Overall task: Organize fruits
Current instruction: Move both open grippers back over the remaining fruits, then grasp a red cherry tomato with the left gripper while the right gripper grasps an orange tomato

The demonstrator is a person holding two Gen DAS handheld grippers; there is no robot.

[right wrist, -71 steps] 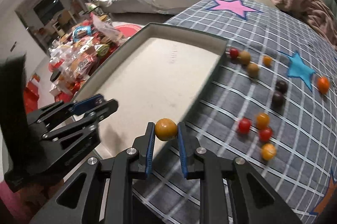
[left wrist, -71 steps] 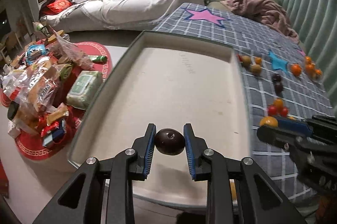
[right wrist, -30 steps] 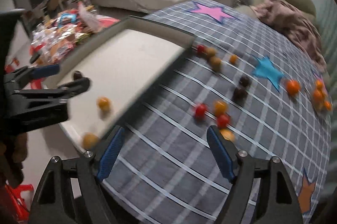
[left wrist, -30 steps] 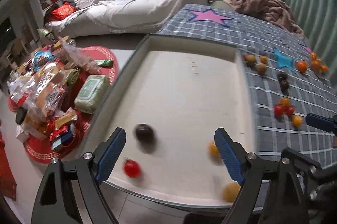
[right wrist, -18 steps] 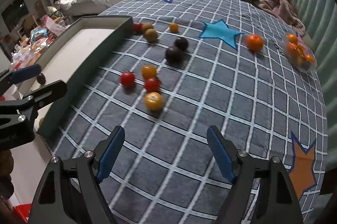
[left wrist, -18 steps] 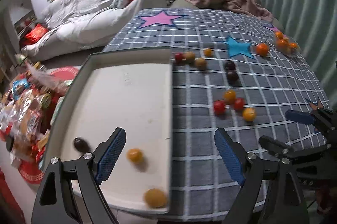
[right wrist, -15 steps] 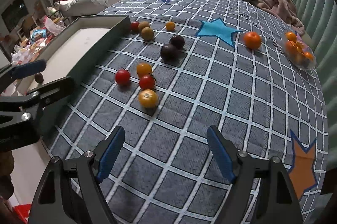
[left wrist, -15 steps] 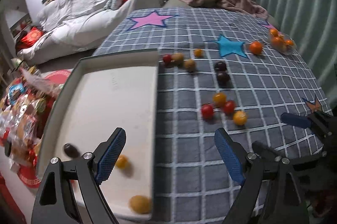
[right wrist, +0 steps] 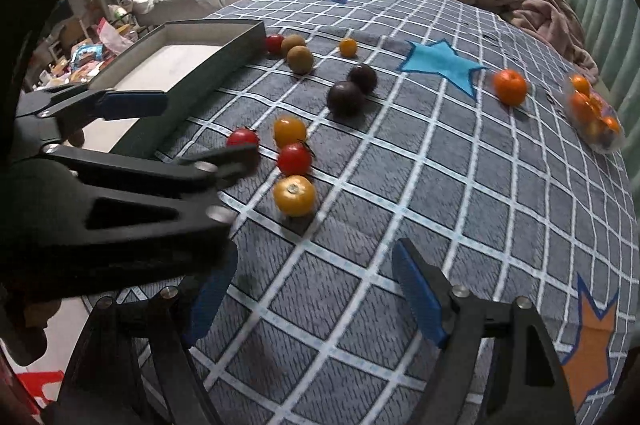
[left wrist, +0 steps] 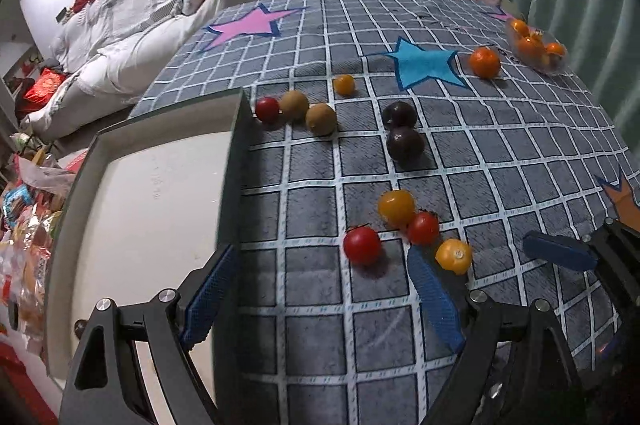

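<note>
Counting three red tomatoes (left wrist: 362, 245), two plums (left wrist: 405, 143).

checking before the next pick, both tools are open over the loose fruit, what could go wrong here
1. The nearest four fruits are bunched: the red tomato touches the yellow one, so closing on one may nudge another rolling.
2. The left tool and right tool sit close together and could collide.
3. Round fruit may roll on the checked cloth.

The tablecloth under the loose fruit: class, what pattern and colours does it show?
The tablecloth is grey-blue with a white grid and pink, blue and orange stars, clearest in the right wrist view.
</note>
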